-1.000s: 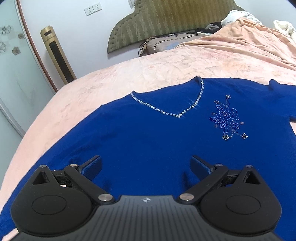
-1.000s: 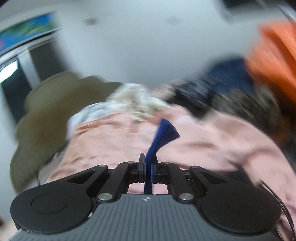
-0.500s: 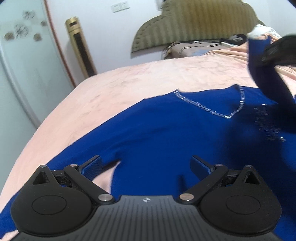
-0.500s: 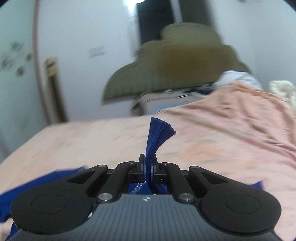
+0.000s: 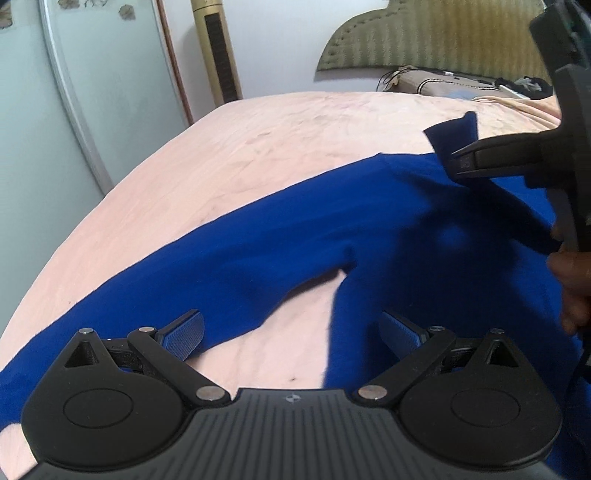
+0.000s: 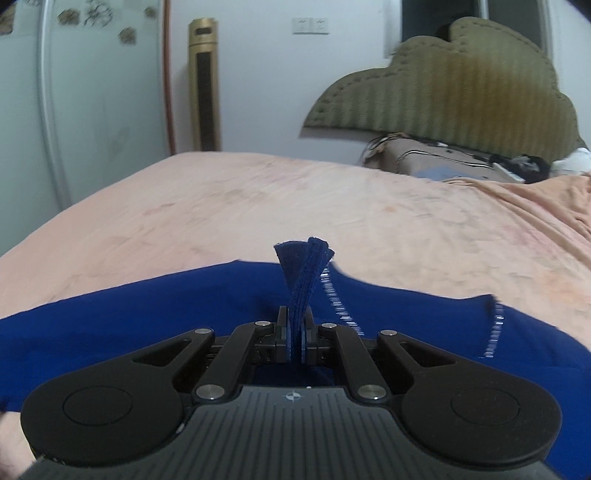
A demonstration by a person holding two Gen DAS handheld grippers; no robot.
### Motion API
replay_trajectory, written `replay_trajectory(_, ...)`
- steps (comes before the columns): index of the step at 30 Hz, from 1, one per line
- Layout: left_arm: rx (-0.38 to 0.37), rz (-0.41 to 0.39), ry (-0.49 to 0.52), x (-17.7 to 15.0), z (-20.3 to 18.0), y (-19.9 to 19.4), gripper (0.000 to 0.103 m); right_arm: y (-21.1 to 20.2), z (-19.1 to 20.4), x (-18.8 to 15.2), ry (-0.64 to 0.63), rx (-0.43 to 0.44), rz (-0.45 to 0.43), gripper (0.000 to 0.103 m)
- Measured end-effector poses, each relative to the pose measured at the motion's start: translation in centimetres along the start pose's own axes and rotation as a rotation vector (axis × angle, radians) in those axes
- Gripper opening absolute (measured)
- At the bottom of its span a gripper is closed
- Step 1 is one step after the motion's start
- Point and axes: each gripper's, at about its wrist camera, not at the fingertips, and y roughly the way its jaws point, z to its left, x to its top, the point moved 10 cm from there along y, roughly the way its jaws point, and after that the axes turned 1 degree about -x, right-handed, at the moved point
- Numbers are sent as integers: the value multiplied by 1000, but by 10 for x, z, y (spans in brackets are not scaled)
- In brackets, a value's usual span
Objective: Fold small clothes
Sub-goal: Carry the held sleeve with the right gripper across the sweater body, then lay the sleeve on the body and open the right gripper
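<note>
Over the pink bedspread (image 6: pixel 258 206), the right claw (image 6: pixel 295 332) pinches the blue sweater's (image 5: pixel 295 236) cuff while the left claw (image 5: pixel 291 332) gapes empty.

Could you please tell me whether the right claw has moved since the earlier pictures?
Yes. The right claw, shut on the blue sweater's sleeve, has swung from the pillows toward the gold tower fan.

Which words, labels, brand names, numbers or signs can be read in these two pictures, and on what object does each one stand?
No readable text in either view.
Left gripper body: a small round emblem, no letters.
Right gripper body: the same emblem, no letters.
Glass door: flower decorations, no writing.
Wall sockets: nothing legible.
Blue sweater: only bead trim at the neckline.
</note>
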Motion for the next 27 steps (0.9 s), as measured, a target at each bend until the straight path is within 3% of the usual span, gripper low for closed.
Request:
replay_trajectory(4,9,7,-3,-4,6,0,102,6,24,-10,-30,49,35,11)
replay_trajectory(6,10,7,-7,-5,9,-1,102,12,34,-18,-27,137,89,19)
replay_trajectory(7,11,6,-9,-6,10,-2,102,12,38,-24,-9,183,121,30)
replay_trajectory(8,13,4,-11,-6,11,-3,102,9,38,-26,29,222,135,39)
replay_trajectory(9,17,4,-13,-6,13,-3,102,4,37,-27,75,261,133,41)
replay_trajectory(13,35,19,-30,-6,17,1,102,-18,22,-23,283,369,122,41)
replay_trajectory(15,31,30,-38,-7,17,1,102,-13,17,-30,314,362,173,41)
replay_trajectory(17,28,36,-46,-7,17,-1,102,-6,19,-42,260,324,241,39)
replay_trajectory(21,49,41,-52,-6,18,-3,102,-40,28,-34,222,316,170,43)
replay_trajectory(23,52,40,-53,-5,18,-5,102,-58,27,-31,173,299,135,61)
replay_trajectory(27,53,49,-55,-7,15,-6,102,-96,18,-41,22,114,84,73)
